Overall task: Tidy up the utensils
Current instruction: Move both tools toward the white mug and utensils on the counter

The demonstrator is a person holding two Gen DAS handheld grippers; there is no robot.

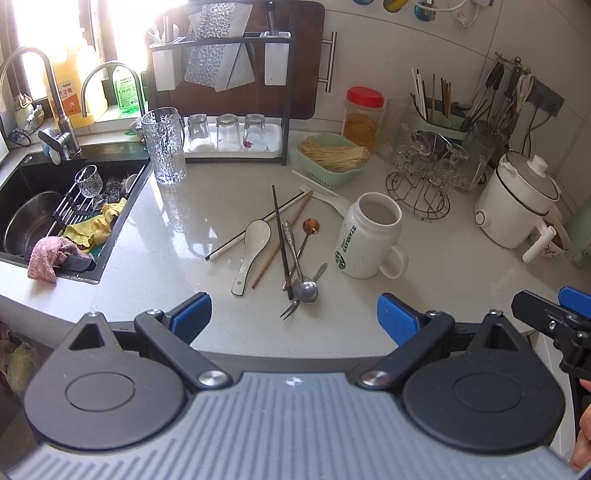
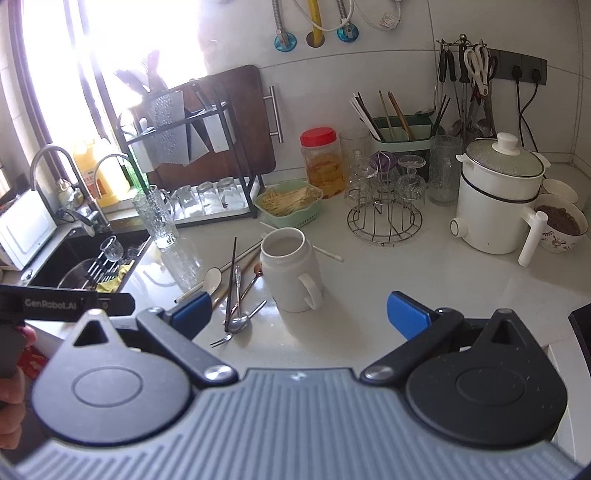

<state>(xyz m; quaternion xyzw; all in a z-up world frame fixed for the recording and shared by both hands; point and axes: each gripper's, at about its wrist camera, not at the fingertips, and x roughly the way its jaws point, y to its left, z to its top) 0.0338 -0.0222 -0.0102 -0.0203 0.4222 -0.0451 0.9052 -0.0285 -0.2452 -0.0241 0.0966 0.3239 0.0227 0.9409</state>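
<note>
Bright window (image 1: pixel 55 22), white tiled wall (image 1: pixel 424 55), pale countertop (image 1: pixel 166 251)

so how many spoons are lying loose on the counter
3: a white ceramic soup spoon at the pile's left, a steel spoon bowl-down near the front, and a small copper spoon beside the white mug. Overlapping chopsticks could hide others.

Loose utensils piled beside a white mug (image 1: pixel 369 240) on the pale surface (image 1: pixel 166 258)

Left gripper (image 1: pixel 294 317) hovers near the front edge, jaws spread wide and empty; ahead lie a white ceramic spoon (image 1: pixel 253 249), dark chopsticks (image 1: pixel 282 240), a steel spoon (image 1: pixel 301 275), a small fork (image 1: pixel 295 302) and a copper spoon (image 1: pixel 308 232), crossing one another; the sink (image 1: pixel 55 218) sits at left; the right gripper (image 1: pixel 554 317) shows at the right edge.
</note>
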